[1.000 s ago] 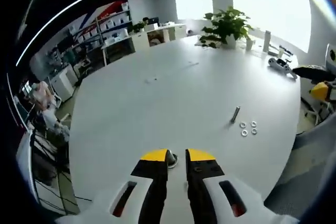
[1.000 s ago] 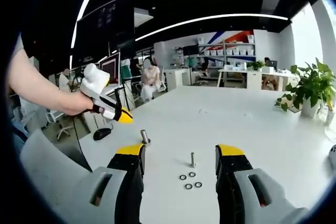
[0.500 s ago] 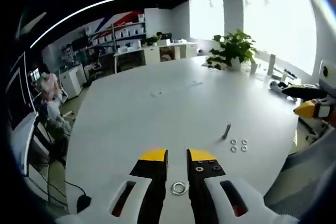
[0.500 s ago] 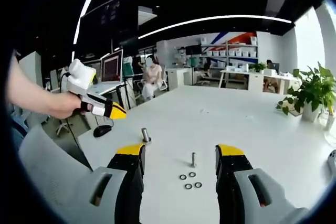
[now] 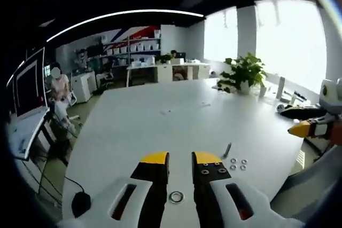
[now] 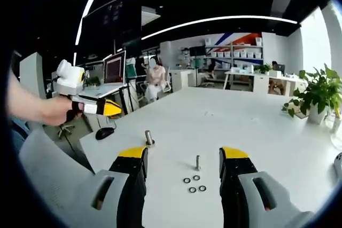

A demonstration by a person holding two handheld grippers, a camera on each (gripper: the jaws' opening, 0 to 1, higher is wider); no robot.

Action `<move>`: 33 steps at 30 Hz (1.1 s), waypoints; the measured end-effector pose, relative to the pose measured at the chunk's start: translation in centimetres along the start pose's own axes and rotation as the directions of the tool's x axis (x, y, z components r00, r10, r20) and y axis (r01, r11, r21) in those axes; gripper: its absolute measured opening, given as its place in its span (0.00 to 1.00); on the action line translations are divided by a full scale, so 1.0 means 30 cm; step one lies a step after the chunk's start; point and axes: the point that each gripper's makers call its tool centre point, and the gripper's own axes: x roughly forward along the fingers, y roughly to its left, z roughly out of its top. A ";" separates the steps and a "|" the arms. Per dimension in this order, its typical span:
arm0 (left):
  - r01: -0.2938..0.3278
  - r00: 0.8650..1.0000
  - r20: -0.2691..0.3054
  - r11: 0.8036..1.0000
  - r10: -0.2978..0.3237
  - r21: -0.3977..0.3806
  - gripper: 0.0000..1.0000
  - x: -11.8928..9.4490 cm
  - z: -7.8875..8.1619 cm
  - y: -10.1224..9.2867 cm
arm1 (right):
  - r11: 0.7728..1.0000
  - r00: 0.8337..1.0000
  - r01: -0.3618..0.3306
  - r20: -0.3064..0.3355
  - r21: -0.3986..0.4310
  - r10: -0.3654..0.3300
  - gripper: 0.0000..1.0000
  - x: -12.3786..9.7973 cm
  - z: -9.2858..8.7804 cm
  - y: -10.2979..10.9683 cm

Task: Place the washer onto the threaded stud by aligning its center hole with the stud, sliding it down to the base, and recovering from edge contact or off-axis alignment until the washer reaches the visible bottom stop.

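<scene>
The threaded stud [image 6: 148,138] stands upright on its round base near the white table's [image 6: 256,132] left edge. In the left gripper view it appears almost end-on as a metal ring [image 5: 176,197], low in the narrow gap between my left gripper's [image 5: 180,158] jaws, which hold nothing. The left gripper [image 6: 101,108], held in a hand, hovers left of the stud and above it. My right gripper [image 6: 181,156] stands wide open over a short upright bolt [image 6: 197,162] and several loose washers [image 6: 194,183]. Its yellow tip [image 5: 305,128] enters the left gripper view from the right.
The bolt [image 5: 227,149] and washers [image 5: 238,164] lie near the table's right edge. A computer mouse [image 6: 103,133] sits off the left edge. A potted plant [image 6: 312,97] stands at the far right. Grey chair backs [image 6: 48,169] are close by, and a person sits in the background.
The left gripper has lifted and drawn back from the stud, which has slid down between its jaws in its view. The right gripper has stayed still.
</scene>
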 end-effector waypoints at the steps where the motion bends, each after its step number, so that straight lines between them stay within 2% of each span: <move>1: -0.003 1.000 0.008 1.000 0.003 0.000 0.15 -0.005 0.000 0.000 | 1.000 1.000 0.000 -0.002 -0.001 0.000 0.56 0.001 -0.001 0.000; 6: -0.012 0.999 0.035 1.000 0.013 -0.022 0.16 -0.025 0.000 0.003 | 1.000 1.000 0.004 -0.003 0.003 -0.004 0.56 -0.001 -0.002 -0.006; 15: -0.042 0.993 0.111 0.998 0.047 -0.046 0.17 -0.064 0.035 0.014 | 1.000 1.000 0.008 -0.004 0.002 -0.008 0.56 0.000 -0.004 -0.006; 23: -0.060 0.989 0.133 0.997 0.065 -0.040 0.19 -0.078 0.041 0.001 | 1.000 1.000 0.010 0.006 0.010 -0.010 0.56 -0.003 0.003 -0.009; 26: -0.088 0.986 0.143 0.996 0.090 -0.022 0.24 -0.084 0.038 0.004 | 1.000 1.000 0.011 0.010 0.008 -0.011 0.56 -0.003 0.008 -0.009; 33: -0.099 0.983 0.152 0.995 0.103 -0.032 0.22 -0.093 0.034 0.008 | 1.000 1.000 0.017 0.023 0.019 -0.017 0.56 -0.007 0.017 -0.018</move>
